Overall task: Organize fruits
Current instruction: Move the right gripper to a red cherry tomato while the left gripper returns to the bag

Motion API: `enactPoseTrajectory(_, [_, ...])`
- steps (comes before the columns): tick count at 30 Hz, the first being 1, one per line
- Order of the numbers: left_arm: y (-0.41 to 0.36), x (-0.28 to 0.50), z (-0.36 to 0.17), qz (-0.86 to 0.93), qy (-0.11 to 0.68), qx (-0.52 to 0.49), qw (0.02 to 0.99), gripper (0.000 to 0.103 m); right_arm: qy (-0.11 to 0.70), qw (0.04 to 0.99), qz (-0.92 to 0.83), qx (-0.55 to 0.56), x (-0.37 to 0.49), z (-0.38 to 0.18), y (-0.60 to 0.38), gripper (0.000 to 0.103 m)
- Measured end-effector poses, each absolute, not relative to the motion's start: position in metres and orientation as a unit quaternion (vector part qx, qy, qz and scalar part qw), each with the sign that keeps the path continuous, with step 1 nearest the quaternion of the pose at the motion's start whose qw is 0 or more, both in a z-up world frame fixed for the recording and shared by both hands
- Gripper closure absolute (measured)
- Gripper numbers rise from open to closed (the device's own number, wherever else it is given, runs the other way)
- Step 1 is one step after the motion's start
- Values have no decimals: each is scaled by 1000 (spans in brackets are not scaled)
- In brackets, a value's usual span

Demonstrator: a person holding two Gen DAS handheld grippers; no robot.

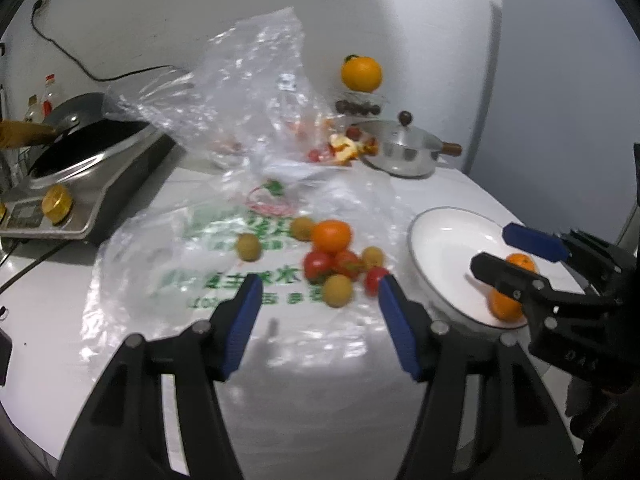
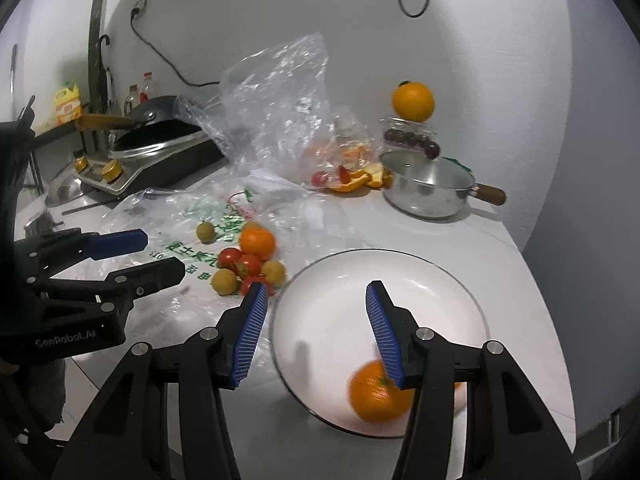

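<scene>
Fruit pile (image 1: pixel 336 260) on plastic bag, left of white plate (image 2: pixel 400 280). Bare table nearer. Left gripper (image 1: pixel 320 292) and right gripper (image 2: pixel 316 304) spread, empty. Orange (image 2: pixel 376 392) on plate blurred, partly hidden.

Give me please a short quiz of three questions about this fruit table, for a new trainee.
1. True or false: the white plate holds only cherry tomatoes.
2. Where does the loose tangerine lie? A) in the steel pot B) on the printed plastic bag C) on the stove
3. Fill in: the left gripper and the right gripper both hold ____.

Key: 1 false, tangerines lie on it; 2 B; 3 nothing, both are open.
</scene>
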State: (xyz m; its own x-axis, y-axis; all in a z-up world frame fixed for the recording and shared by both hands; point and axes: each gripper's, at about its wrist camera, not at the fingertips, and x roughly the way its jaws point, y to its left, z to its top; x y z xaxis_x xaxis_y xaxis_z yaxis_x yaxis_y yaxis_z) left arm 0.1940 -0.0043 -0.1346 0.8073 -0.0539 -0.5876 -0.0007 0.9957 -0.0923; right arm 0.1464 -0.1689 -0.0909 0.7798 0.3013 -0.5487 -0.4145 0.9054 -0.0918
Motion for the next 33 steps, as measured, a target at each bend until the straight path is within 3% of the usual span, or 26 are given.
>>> enactPoseTrajectory(10, [33,197,-147,-1,316,-69,946,41,293,925,196,-142,160,-103,-122,50])
enactPoseTrajectory(16, [43,199,-152,0,318,-77,945,41,315,916,191,-158,175,-117,-100,59])
enactPoseTrajectory(33, [60,204,-161,-4,319,-96,943,41,330,898,132,-259,187,-147,-64,69])
